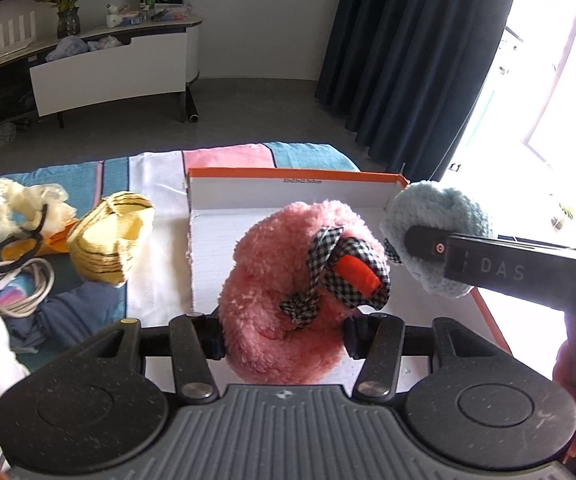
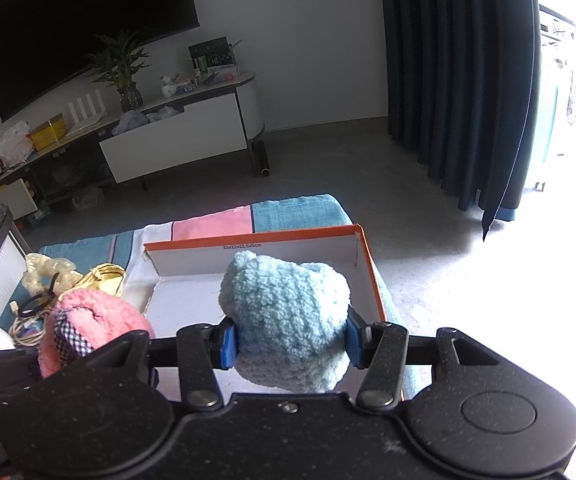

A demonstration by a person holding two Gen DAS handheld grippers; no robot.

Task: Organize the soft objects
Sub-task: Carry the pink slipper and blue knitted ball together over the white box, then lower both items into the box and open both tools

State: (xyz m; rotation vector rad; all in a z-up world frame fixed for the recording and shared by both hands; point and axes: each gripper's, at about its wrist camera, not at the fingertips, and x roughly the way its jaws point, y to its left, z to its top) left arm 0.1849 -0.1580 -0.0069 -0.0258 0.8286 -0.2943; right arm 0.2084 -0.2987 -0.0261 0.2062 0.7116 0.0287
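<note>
Nearest to us, the left gripper has its fingers clamped on the pink fluffy slipper, which bulges up between them and carries a checked bow with an orange patch. We hold it low over the near end of the orange-rimmed box. The grip sits at the slipper's lower bulk, so the soft pile could creep out of the pads if we tilt further, and the slipper might then land on the near edge instead of inside.

Just to the right, the right gripper has its blue-padded fingers pressed into both sides of the light blue knitted piece, held above the box's white floor. The two grippers work close together here. In the left view the right gripper's finger lies across the blue piece just beside the pink slipper, so we risk bumping one another, or snagging the bow, if both go down at once.

Further left on the bed, outside the box, lie the yellow striped slipper, a cream frilly piece with a black hair band, and a coiled white cable. We judge these still to be sorted, and the cable could tangle with a later pick.

The box looks light; a push on its wall may slide it.
</note>
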